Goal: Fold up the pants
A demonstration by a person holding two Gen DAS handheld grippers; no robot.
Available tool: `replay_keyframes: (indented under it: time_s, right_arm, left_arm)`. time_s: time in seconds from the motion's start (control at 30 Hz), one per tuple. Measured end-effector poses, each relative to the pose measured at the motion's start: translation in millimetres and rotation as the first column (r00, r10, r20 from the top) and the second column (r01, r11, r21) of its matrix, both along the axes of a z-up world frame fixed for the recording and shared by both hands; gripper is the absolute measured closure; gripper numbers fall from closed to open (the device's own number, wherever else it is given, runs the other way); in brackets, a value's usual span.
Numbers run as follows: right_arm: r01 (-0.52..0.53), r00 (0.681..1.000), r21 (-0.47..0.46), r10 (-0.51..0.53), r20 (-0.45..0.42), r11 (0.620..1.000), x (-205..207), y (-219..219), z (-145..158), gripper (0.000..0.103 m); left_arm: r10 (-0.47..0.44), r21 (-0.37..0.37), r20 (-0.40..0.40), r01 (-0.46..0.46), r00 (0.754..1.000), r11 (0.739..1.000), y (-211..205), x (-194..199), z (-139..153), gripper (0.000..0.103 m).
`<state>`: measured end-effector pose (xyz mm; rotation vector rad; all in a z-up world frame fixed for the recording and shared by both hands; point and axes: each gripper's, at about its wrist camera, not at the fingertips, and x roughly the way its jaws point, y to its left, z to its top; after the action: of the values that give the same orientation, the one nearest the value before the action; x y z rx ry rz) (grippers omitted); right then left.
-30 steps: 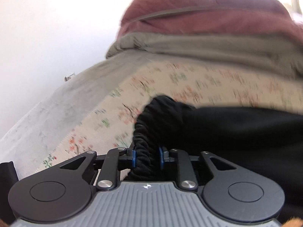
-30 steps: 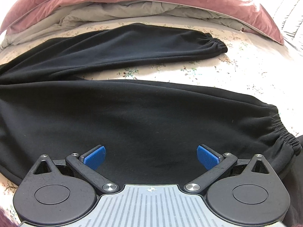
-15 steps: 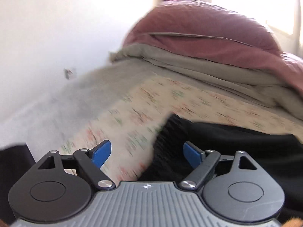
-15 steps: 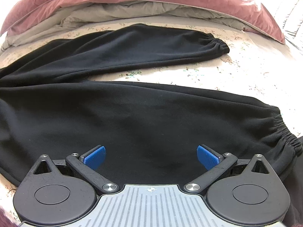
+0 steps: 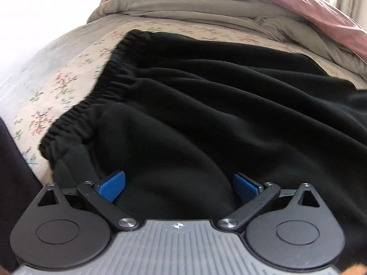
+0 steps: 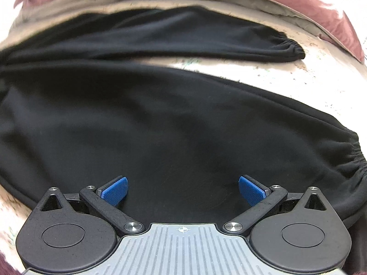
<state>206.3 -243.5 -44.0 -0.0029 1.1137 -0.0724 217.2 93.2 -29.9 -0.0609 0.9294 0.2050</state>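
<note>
Black pants (image 5: pixel 229 114) lie spread on a flowered bedsheet (image 5: pixel 57 87). In the left wrist view their gathered elastic waistband (image 5: pixel 101 96) runs along the left. My left gripper (image 5: pixel 179 185) hovers over the rumpled seat cloth behind it. Its jaws are opening wide and the blue pads press on nothing. The right wrist view shows both legs: the far leg (image 6: pixel 183 36) ends in a cuff (image 6: pixel 291 48), and the near leg (image 6: pixel 160 126) has its cuff (image 6: pixel 353 160) at the right. My right gripper (image 6: pixel 183 190) stands open just above the near leg, holding nothing.
A pink duvet (image 5: pixel 298 2) and a grey blanket (image 5: pixel 206 11) are heaped along the far side of the bed. A white wall (image 5: pixel 34 11) stands on the left. Bare sheet (image 6: pixel 321 80) lies right of the legs.
My left gripper let go of the bunched waistband, opened wide and swung right over the pants, which now lie flat. My right gripper, still open, dipped a little closer to the near leg.
</note>
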Motion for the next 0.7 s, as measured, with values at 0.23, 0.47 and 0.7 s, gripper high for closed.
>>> replay_keyframes:
  time_s: [0.23,0.47,0.7]
  right_arm:
    - [-0.01,0.999,-0.019,0.011,0.05,1.0,-2.7,4.4,10.9,0.0]
    - [-0.007,0.995,0.004,0.006,0.099,1.0,-11.1,7.7,24.2,0.0]
    - [-0.008,0.996,-0.006,0.008,0.091,1.0,-10.5,8.7,19.8,0.0]
  left_arm:
    - [0.076,-0.018,0.008,-0.076,0.997,0.997,18.1,-20.2,22.3,0.009]
    - [0.04,-0.056,-0.013,-0.041,0.999,0.998,7.6,-42.9,43.7,0.009]
    - [0.017,-0.076,-0.004,-0.017,1.0,0.997,4.5,-28.6,18.0,0.008]
